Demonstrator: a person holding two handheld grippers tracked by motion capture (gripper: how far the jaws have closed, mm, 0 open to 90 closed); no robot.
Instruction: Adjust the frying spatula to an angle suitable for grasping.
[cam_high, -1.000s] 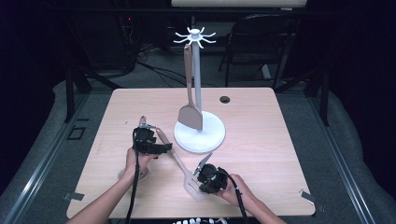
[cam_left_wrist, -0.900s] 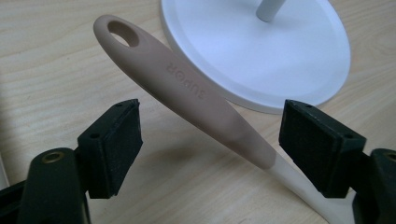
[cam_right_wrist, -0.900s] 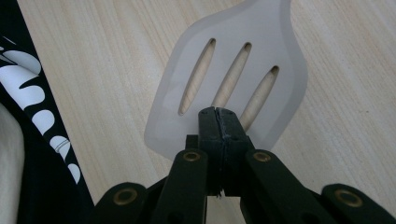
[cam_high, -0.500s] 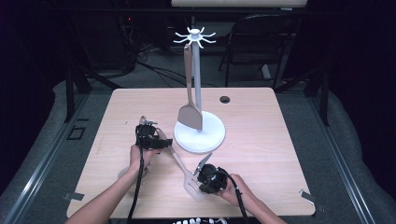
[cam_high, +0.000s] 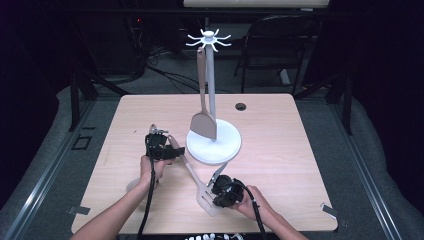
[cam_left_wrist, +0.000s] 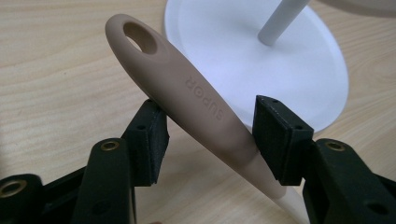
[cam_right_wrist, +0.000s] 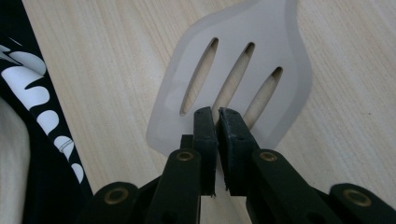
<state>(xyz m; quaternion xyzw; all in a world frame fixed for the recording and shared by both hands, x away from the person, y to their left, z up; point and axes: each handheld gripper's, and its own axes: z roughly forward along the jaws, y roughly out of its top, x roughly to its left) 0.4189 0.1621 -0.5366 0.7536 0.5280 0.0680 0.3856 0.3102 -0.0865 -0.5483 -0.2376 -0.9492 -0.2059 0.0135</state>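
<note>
Right gripper (cam_high: 216, 186) sitting nearest, at table's (cam_high: 280, 150) front edge, jaws pressed together on blade of slotted turner (cam_right_wrist: 233, 79); pinch falling on strip between two slots. Turner lying slantwise, blade near, handle running away toward left gripper (cam_high: 172, 149). Left gripper's jaws having just been closing, handle lying between them; one pad touching it, other just meeting it, grip not firm yet. Farther back, white stand (cam_high: 214, 142) standing mid-table, solid turner (cam_high: 204, 122) hanging from its top hooks.
</note>
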